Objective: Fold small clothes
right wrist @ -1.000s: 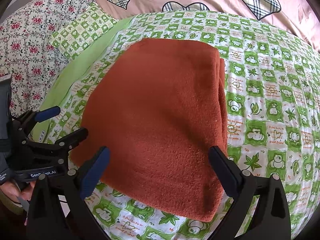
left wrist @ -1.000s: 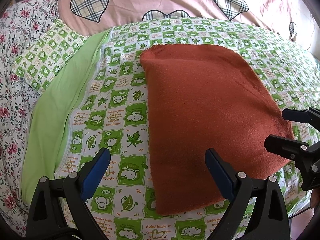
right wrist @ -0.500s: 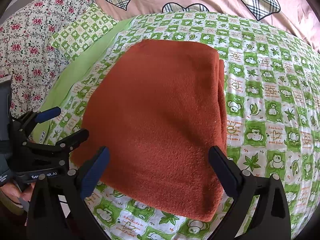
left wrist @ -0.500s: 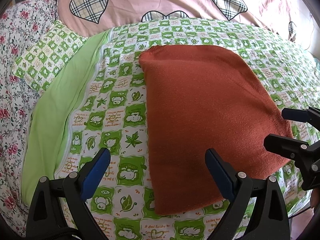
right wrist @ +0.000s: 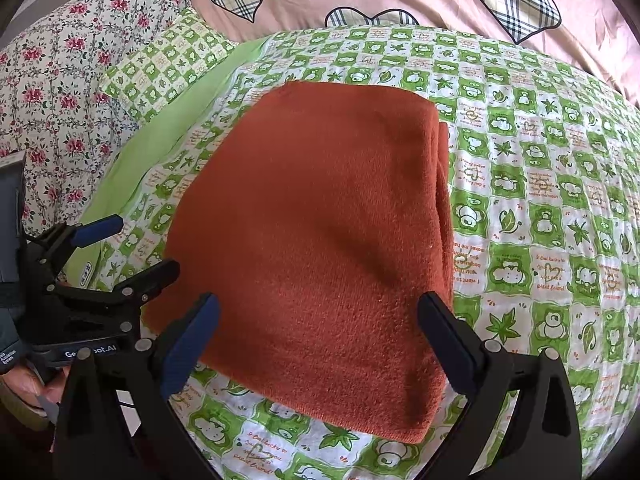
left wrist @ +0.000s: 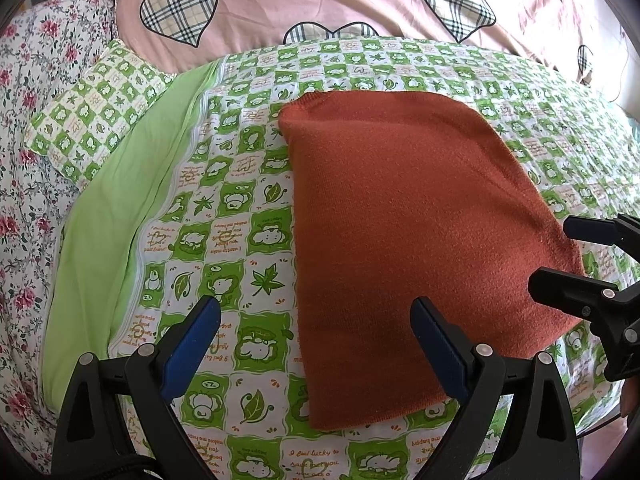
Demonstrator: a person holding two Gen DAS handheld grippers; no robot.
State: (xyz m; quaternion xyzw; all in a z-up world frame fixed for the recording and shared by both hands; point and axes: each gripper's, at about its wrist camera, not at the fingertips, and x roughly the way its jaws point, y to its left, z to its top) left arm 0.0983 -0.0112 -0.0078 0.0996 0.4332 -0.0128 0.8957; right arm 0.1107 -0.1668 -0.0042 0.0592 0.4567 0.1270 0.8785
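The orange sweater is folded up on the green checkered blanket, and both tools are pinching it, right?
Not quite. The orange sweater is folded on the green checkered blanket, but neither the left tool nor the right tool pinches it; both wrist views show them open, holding nothing.

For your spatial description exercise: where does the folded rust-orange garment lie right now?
The rust-orange garment lies flat on the green checked quilt, ahead of both open claws, right of the plain green strip.

Folded rust garment (right wrist: 320, 240) (seemingly knitted) on bedspread (right wrist: 540, 200)
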